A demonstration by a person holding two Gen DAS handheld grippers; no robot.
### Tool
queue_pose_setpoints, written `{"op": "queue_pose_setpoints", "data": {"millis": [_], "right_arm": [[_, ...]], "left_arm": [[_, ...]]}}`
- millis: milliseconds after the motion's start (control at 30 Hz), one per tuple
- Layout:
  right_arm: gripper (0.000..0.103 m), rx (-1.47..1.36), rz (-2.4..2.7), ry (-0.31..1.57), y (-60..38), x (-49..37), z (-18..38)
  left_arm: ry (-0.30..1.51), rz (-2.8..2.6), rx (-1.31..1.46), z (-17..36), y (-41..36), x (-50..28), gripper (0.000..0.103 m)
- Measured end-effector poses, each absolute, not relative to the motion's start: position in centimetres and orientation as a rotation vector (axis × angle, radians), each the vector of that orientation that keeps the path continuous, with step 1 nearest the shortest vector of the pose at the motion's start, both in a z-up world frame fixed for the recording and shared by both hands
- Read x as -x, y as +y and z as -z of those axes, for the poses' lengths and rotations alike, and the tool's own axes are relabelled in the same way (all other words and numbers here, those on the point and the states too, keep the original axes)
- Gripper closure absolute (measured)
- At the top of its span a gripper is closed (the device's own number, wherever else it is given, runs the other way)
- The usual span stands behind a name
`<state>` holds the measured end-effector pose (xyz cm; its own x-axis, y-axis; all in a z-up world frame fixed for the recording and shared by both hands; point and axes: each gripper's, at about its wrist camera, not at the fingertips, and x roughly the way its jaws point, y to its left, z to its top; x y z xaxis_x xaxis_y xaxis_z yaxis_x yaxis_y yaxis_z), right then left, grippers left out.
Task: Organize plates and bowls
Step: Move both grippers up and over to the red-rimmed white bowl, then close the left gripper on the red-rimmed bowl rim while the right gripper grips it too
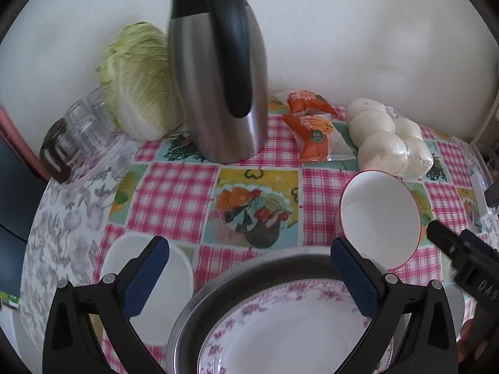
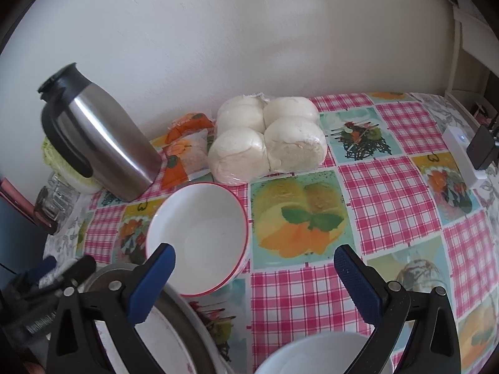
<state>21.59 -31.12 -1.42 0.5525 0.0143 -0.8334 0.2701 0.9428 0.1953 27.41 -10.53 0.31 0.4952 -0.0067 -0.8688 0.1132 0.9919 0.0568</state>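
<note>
While my left gripper hangs with its jaws spread wide and nothing between them, its camera shows how little is sorted so far. A floral plate already sits inside a metal basin directly below the jaws, so I judge that one piece stacked. A white dish lies loose on the tablecloth under my left finger, and a red-rimmed bowl stands apart just beyond my right finger, near the wrapped buns. The thermos and cabbage stand well back.

From the right wrist, my right gripper is also wide open and empty. The red-rimmed bowl sits ahead and to the left, its near rim just beside my left finger and touching or overlapping the basin's edge; I cannot tell which. Another white bowl lies below, between the jaws. I judge both bowls and the dish still wait to be gathered.
</note>
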Motion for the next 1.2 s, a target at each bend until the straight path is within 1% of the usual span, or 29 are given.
{"op": "queue_pose_setpoints", "data": {"millis": [133, 200, 267, 300, 433, 500, 567, 600, 667, 733, 767, 800, 867, 900, 967, 1033, 1133, 1200], "right_arm": [[0.001, -0.321, 0.166, 0.992, -31.5, -22.3, 2.4], [0.004, -0.332, 0.159, 1.003, -31.6, -22.7, 2.9], [0.011, -0.347, 0.156, 1.011, -31.6, -23.2, 3.5], [0.012, -0.351, 0.158, 1.016, -31.6, -23.3, 3.8], [0.023, -0.352, 0.149, 1.041, -31.3, -23.9, 4.8], [0.028, -0.365, 0.143, 1.053, -31.2, -24.1, 5.4], [0.037, -0.387, 0.137, 1.066, -31.2, -24.2, 5.9], [0.039, -0.395, 0.135, 1.071, -31.2, -24.3, 6.1], [0.043, -0.405, 0.129, 1.082, -31.1, -24.4, 6.5], [0.049, -0.419, 0.115, 1.093, -31.0, -24.5, 7.0], [0.052, -0.428, 0.106, 1.101, -31.0, -24.7, 7.3], [0.053, -0.435, 0.100, 1.107, -31.0, -24.7, 7.6], [0.061, -0.446, 0.090, 1.116, -30.9, -24.9, 8.0], [0.063, -0.454, 0.081, 1.117, -30.8, -24.9, 8.1], [0.068, -0.469, 0.064, 1.120, -30.7, -25.1, 8.3], [0.069, -0.476, 0.061, 1.123, -30.6, -25.2, 8.5], [0.069, -0.490, 0.046, 1.140, -30.3, -25.6, 9.0], [0.069, -0.486, 0.041, 1.145, -30.0, -25.7, 9.2]], "left_arm": [[1.087, 0.097, -0.112, -0.4, -11.3, -29.1, 0.000], [1.092, 0.112, -0.119, -0.4, -11.9, -29.7, 0.001], [1.095, 0.115, -0.119, -0.4, -12.6, -30.4, 0.001], [1.100, 0.118, -0.116, -0.3, -12.9, -30.7, 0.001], [1.126, 0.149, -0.128, 0.3, -14.7, -31.8, 0.005], [1.135, 0.157, -0.156, 0.7, -15.5, -32.2, 0.012], [1.161, 0.165, -0.173, 1.5, -16.2, -32.7, 0.020], [1.174, 0.168, -0.170, 1.9, -16.4, -32.9, 0.023], [1.197, 0.184, -0.135, 2.6, -16.5, -33.4, 0.033], [1.228, 0.202, -0.097, 3.5, -16.6, -33.8, 0.040], [1.240, 0.206, -0.091, 3.9, -16.7, -34.0, 0.046], [1.253, 0.207, -0.095, 4.3, -16.9, -34.1, 0.049], [1.273, 0.216, -0.107, 5.0, -17.2, -34.5, 0.064], [1.286, 0.225, -0.111, 5.4, -17.5, -34.6, 0.067], [1.309, 0.242, -0.118, 5.9, -17.9, -34.8, 0.077], [1.326, 0.251, -0.126, 6.3, -18.3, -34.9, 0.080], [1.357, 0.258, -0.134, 7.0, -18.7, -35.0, 0.080], [1.370, 0.266, -0.144, 7.4, -19.1, -35.0, 0.083]]}}
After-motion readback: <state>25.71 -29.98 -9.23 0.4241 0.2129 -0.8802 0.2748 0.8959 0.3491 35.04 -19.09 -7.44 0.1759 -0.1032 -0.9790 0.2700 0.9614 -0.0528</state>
